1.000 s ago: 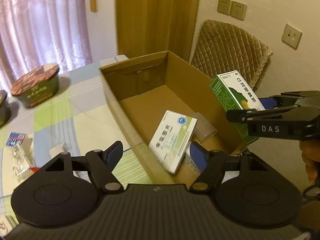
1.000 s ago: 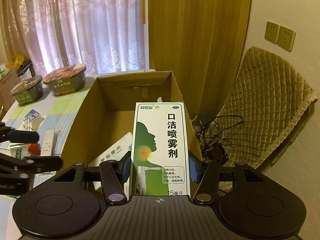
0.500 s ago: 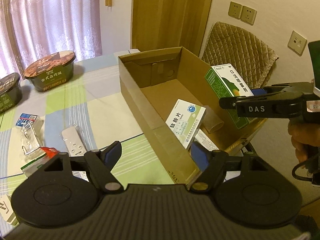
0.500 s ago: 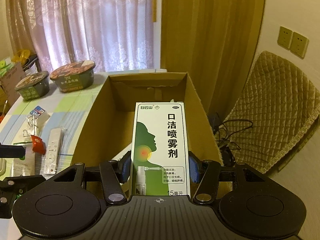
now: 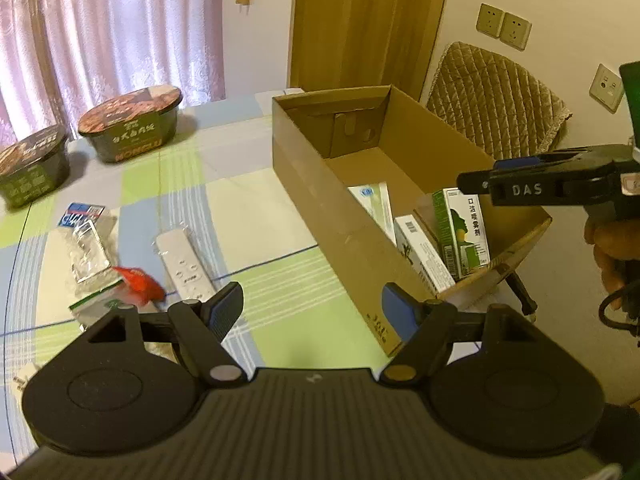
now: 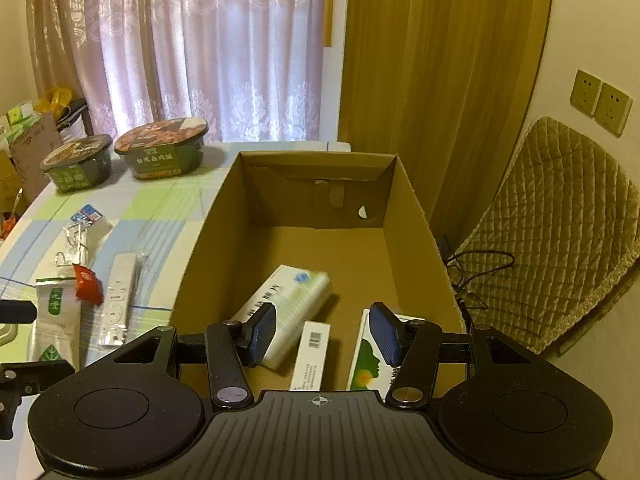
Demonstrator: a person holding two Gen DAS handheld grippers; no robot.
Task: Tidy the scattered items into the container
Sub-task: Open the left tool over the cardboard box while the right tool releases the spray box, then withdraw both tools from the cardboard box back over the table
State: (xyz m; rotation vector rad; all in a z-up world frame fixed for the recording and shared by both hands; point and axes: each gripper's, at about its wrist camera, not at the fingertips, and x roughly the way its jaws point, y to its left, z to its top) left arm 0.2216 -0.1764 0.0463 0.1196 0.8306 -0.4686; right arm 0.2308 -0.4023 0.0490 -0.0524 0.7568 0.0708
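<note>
The open cardboard box (image 5: 312, 184) stands on the table's right side. Inside it, a green-and-white spray box (image 5: 466, 236) leans against the near end, beside a narrow barcode box (image 6: 312, 356) and a white medicine box (image 6: 292, 296). My right gripper (image 6: 325, 332) hovers open over the box's near end, just above the spray box (image 6: 370, 364), with nothing between its blue pads. My left gripper (image 5: 312, 308) is open and empty above the tablecloth, left of the box. A white remote (image 5: 184, 260), a red packet (image 5: 138, 280) and a clear packet (image 5: 86, 240) lie scattered on the table.
Two instant noodle bowls (image 5: 132, 120) (image 5: 32, 168) sit at the table's far left. A green-and-white sachet (image 6: 56, 312) lies near the remote. A quilted chair (image 6: 560, 240) and cables stand right of the box. A person's hand (image 5: 612, 248) holds the right gripper.
My right gripper has opened and let go of the spray box, which now rests inside the cardboard box. My left gripper has drawn back, bringing more of the table into view.
</note>
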